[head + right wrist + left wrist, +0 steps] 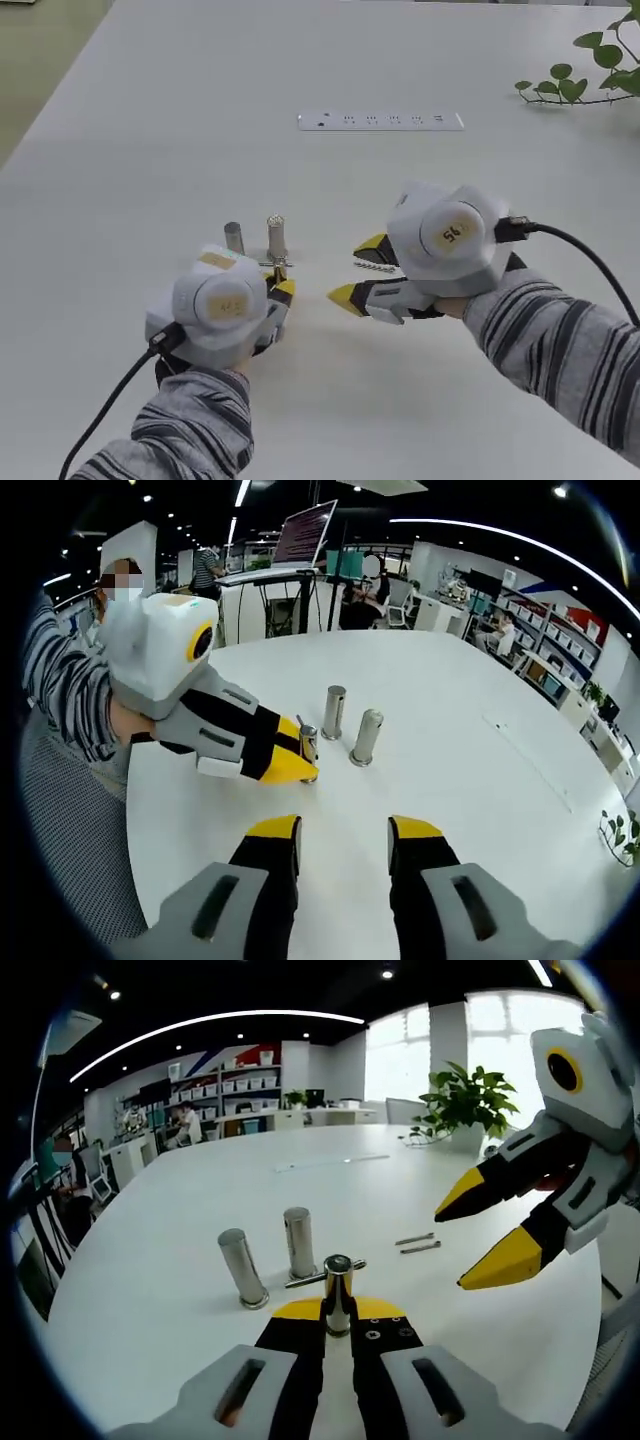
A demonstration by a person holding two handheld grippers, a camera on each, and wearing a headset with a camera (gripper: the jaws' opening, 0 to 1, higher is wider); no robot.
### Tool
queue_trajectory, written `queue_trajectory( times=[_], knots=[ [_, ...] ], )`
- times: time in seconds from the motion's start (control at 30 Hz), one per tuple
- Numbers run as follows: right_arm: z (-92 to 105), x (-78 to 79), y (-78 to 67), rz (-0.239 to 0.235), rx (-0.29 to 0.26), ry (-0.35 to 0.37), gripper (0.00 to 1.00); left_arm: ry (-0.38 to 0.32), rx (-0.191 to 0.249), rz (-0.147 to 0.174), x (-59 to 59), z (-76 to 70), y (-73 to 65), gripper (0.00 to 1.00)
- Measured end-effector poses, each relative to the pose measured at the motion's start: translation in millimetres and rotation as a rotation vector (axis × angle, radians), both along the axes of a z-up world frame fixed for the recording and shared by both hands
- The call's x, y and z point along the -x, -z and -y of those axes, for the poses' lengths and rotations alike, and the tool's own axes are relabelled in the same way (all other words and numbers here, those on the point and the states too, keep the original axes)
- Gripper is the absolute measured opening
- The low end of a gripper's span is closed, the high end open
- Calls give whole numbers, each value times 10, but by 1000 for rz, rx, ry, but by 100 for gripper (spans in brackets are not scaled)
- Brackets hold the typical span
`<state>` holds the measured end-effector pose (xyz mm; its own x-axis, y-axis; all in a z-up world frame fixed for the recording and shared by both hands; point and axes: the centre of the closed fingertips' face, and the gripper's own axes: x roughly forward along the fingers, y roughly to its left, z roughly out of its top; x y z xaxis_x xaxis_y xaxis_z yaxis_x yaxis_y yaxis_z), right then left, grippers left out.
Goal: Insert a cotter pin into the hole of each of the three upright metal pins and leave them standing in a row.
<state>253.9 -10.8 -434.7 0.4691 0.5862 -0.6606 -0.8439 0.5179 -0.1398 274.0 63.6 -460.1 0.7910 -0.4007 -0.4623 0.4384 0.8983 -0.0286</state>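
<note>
Three steel pins stand close together on the white table [150, 150]. My left gripper [280, 290] [338, 1310] is shut on the nearest pin [338, 1288] [309, 742], and a thin cotter pin [318, 1277] crosses that pin near its top. Just beyond stand two bare upright pins [234, 238] [276, 237] [243, 1268] [299, 1243] [334, 712] [367, 737]. Two loose cotter pins [420, 1243] [375, 266] lie on the table to the right. My right gripper [357, 270] [345, 830] [455, 1250] hovers open over them, holding nothing and pointing at the left gripper [300, 765].
A white power strip [380, 121] lies farther back along the middle of the table. Green plant leaves [590, 70] reach in at the far right. Cables trail from both grippers toward the near edge. Shelves, desks and people show in the background.
</note>
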Motion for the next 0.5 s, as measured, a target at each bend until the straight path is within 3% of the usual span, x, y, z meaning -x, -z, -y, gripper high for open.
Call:
queue_trajectory(
  times=[0.23,0.5],
  knots=[
    [23,0,28,-16,-16,16,31,-31,-9,-3,-56,-193,33,5],
    [44,3,38,-23,-22,27,31,-48,-9,-12,-65,-283,79,5]
  ],
)
